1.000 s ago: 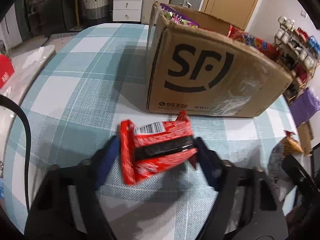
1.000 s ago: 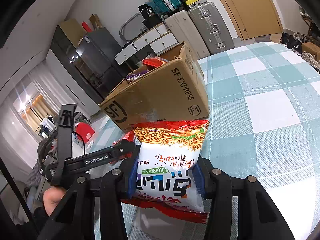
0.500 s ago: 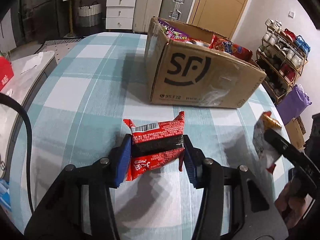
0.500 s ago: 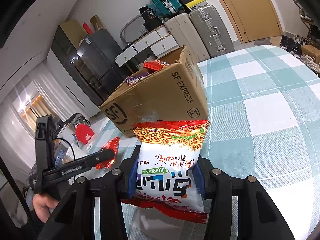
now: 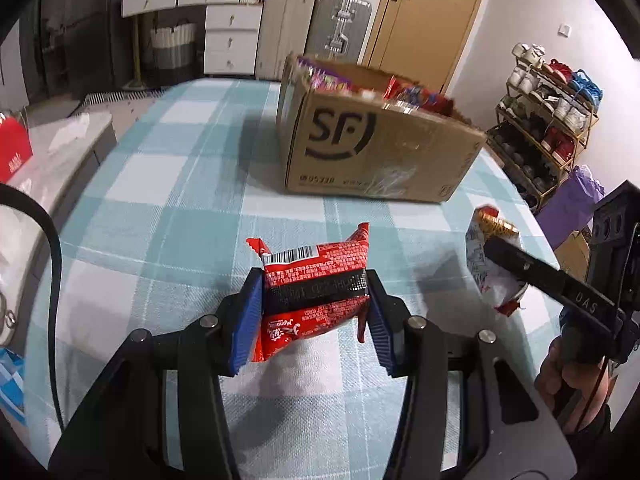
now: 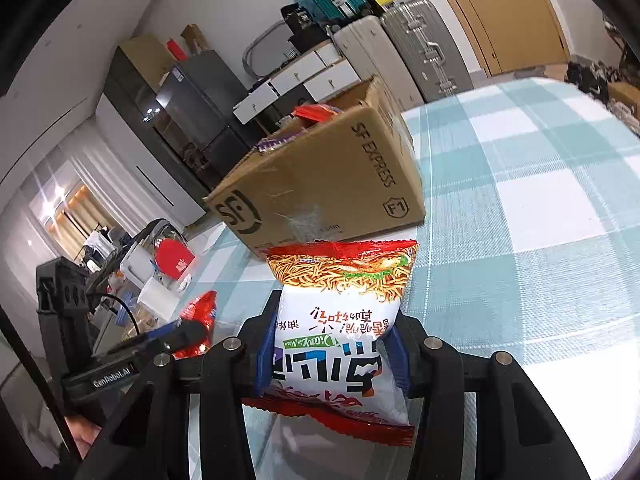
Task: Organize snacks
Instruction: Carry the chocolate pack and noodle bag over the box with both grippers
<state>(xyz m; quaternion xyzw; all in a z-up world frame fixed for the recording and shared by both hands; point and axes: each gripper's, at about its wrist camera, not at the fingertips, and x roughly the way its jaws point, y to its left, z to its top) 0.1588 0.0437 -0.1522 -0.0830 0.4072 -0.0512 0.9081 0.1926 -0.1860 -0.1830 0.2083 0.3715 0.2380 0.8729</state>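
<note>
My left gripper is shut on a red snack packet with a barcode and a black band, held above the checked tablecloth. My right gripper is shut on a white and red noodle snack bag, also off the table. An open cardboard SF box stands further back with several colourful snack packs showing over its rim. In the left wrist view the right gripper and its bag show at the right edge. The right wrist view shows the left gripper with the red packet at lower left.
A shoe rack stands off the table's right side, beside a purple bag. A side counter with a red bag lies to the left. Drawers and suitcases line the far wall. A hand grips the right tool.
The left gripper closed on the red packet and lifted it, drawing back from the box. The right gripper and its noodle bag stayed still.
</note>
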